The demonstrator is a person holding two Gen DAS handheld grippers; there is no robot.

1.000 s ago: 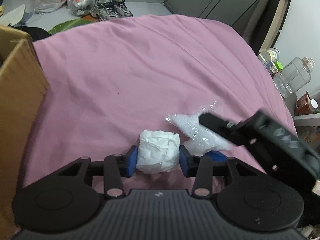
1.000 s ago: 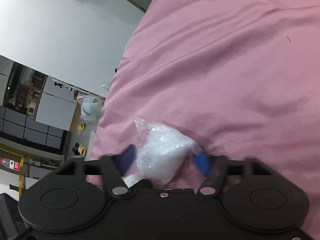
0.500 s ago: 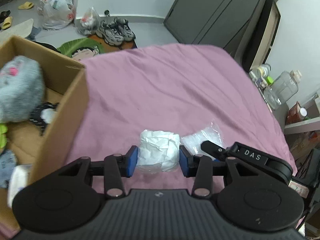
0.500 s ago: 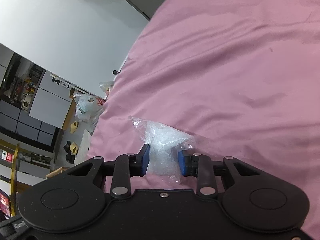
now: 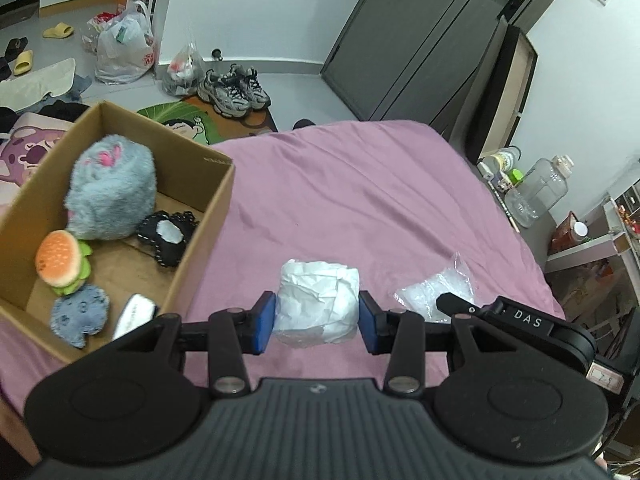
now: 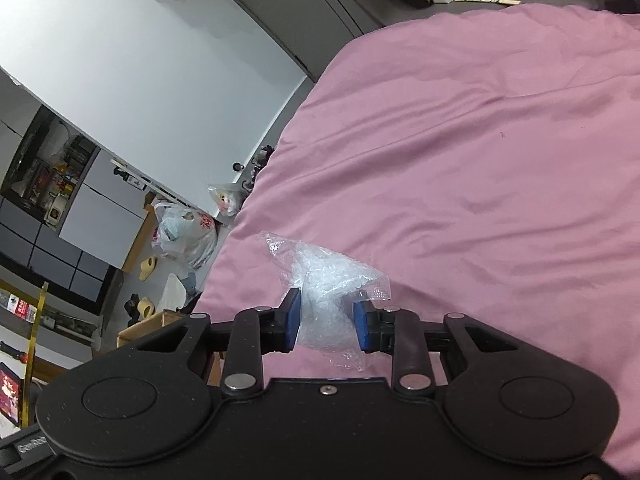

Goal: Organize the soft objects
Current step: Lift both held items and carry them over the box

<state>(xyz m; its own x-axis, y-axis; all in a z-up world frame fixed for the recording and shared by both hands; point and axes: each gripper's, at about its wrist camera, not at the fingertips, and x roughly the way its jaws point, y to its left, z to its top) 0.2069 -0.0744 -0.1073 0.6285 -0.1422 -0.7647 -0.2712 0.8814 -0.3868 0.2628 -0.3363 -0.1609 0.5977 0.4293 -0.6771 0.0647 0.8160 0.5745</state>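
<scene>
Left tool: its two blue pads are pressed on a white crumpled paper ball. The ball sits between the pads, above the bed.
Right tool: its blue pads squeeze a clear plastic bag full of small white bits. In the left view this tool is just beside the left one, on its right, with the bag poking out in front.
Bed: it has a pink sheet with soft wrinkles. The sheet ahead of both tools is bare.
Cardboard box: it sits on the bed to the left of the left tool, open on top. Its near wall is just beside the left tool's left side.
In the box: a fluffy gray plush with pink on it stands at the back. A toy burger leans in front of it. A black soft thing with a gray patch lies by the right wall. A small blue-gray fuzzy thing and a white thing lie nearest.
Right of the bed: a big clear jar and some small bottles stand well apart from the tools.
Floor past the bed: a pair of gray sneakers, a white plastic bag, a green mat and yellow slippers.
Far back: a dark door and a white wall.
</scene>
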